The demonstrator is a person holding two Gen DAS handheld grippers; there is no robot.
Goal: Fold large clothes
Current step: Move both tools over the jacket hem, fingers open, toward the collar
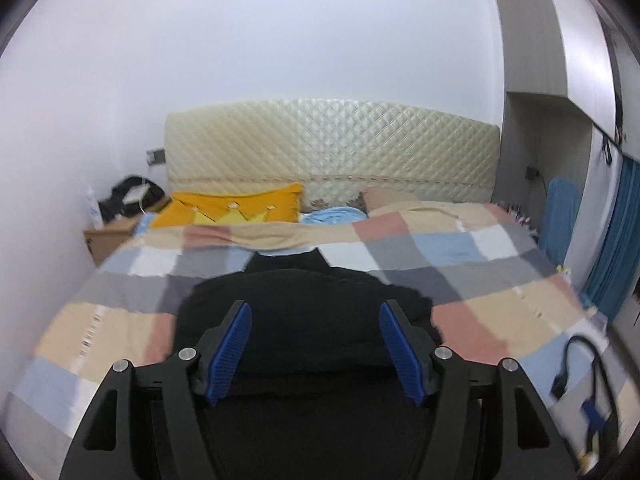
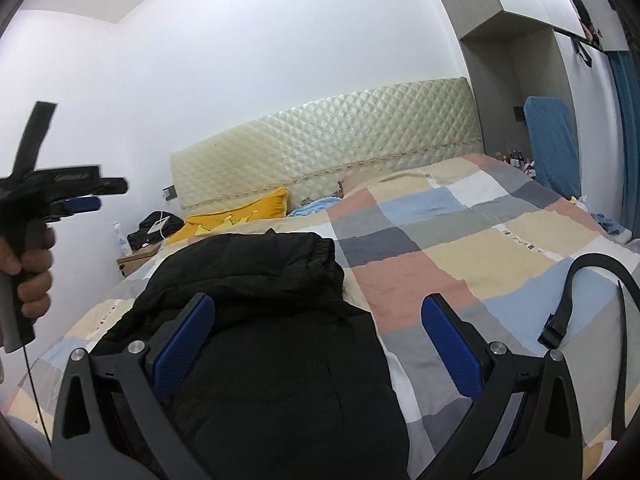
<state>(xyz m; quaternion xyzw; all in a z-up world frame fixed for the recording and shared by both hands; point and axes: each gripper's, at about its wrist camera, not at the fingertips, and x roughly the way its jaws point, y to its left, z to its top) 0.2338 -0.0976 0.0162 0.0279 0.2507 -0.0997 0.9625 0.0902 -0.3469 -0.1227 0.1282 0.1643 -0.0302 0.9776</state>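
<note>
Across the room stretches a wide bed covered by a patchwork quilt (image 2: 460, 240) of beige, pink, grey, white and pale blue squares, backed by a cream diamond-quilted padded headboard (image 1: 332, 148). On the quilt, toward the near left part of the bed, lies the bulky black padded jacket (image 2: 272, 320), bunched into a thick heap with 1 part doubled over on top. Near the headboard rests a yellow-orange crown-patterned cushion (image 1: 236, 208). At the right edge of the quilt lies a black strap with a buckle (image 2: 560, 320). The right tool (image 2: 318, 336) hovers low over the jacket, its 2 blue-padded fingers spread wide and gripping nothing. The left tool (image 1: 315, 344), raised above the jacket in its own view, is also released, with only air between its blue pads; in the right wrist view it appears at the left edge, held up by a hand (image 2: 32, 264) around its grey handle
</note>
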